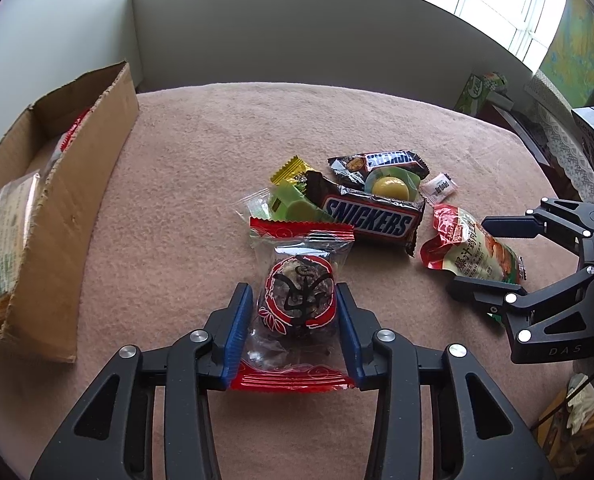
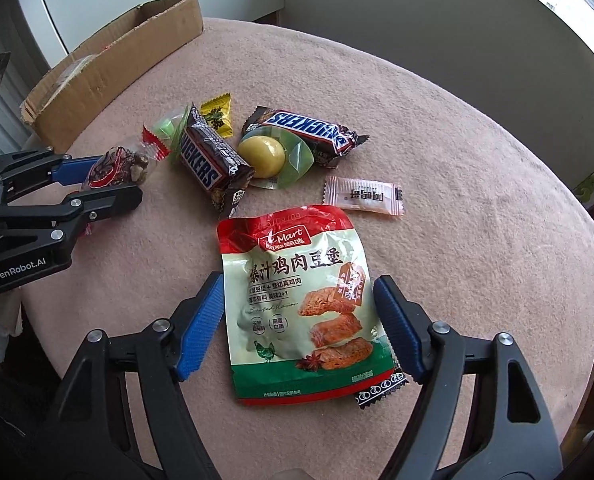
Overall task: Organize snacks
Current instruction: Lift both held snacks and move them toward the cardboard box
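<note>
Pink tablecloth (image 1: 201,168); cardboard box (image 1: 77,216) beside snacks. Left gripper (image 1: 295,328) pinches crinkly walnut-cake packet (image 1: 297,300): light, crushable. Right gripper (image 2: 299,328) spread around slippery chicken pouch (image 2: 297,304); take edges.

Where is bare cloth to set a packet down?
Bare cloth lies between the cardboard box and the snack pile, and beyond the pile toward the wall. It is crowded around the Snickers bars, up to the chicken pouch.
</note>
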### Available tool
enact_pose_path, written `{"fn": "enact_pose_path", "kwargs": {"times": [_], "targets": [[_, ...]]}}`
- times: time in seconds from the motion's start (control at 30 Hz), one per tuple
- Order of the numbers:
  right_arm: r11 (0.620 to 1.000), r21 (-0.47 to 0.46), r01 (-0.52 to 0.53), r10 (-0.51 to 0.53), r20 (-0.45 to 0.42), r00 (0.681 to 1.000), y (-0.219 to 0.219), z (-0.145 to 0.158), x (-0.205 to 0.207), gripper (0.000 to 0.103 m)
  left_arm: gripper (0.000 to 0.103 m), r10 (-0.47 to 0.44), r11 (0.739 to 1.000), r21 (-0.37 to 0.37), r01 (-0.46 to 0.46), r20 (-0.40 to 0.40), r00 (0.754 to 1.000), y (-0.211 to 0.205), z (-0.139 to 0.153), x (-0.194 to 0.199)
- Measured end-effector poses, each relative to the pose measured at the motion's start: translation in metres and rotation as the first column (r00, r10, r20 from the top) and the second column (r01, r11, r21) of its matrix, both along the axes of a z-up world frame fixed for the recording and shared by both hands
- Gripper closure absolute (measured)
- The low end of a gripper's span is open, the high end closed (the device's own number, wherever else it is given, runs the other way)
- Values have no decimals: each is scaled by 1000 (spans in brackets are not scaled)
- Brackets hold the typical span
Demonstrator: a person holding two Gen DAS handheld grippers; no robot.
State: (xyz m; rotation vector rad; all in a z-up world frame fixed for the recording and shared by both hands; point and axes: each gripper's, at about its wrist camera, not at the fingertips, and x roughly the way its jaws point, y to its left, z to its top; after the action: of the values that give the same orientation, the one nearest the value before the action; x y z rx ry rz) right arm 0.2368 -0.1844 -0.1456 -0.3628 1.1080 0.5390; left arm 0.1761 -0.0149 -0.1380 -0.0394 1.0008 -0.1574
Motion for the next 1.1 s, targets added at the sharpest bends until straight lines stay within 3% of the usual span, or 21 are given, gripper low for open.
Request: {"fn": "enact_pose_path", "kwargs": {"times": [0.43, 0.73, 1.1], "targets": [[990, 130, 54, -56, 7, 998, -25, 39, -5, 25, 64, -12, 999, -39, 13, 32, 999, 4, 15, -13], [987, 156, 39, -50, 70, 996, -19, 75, -13, 25, 64, -5, 998, -55, 10, 84, 996, 22, 41, -28], [977, 209, -45, 18, 127, 992, 62, 114, 1, 25, 64, 82, 996, -58, -74, 150, 985, 81, 70, -33]]}}
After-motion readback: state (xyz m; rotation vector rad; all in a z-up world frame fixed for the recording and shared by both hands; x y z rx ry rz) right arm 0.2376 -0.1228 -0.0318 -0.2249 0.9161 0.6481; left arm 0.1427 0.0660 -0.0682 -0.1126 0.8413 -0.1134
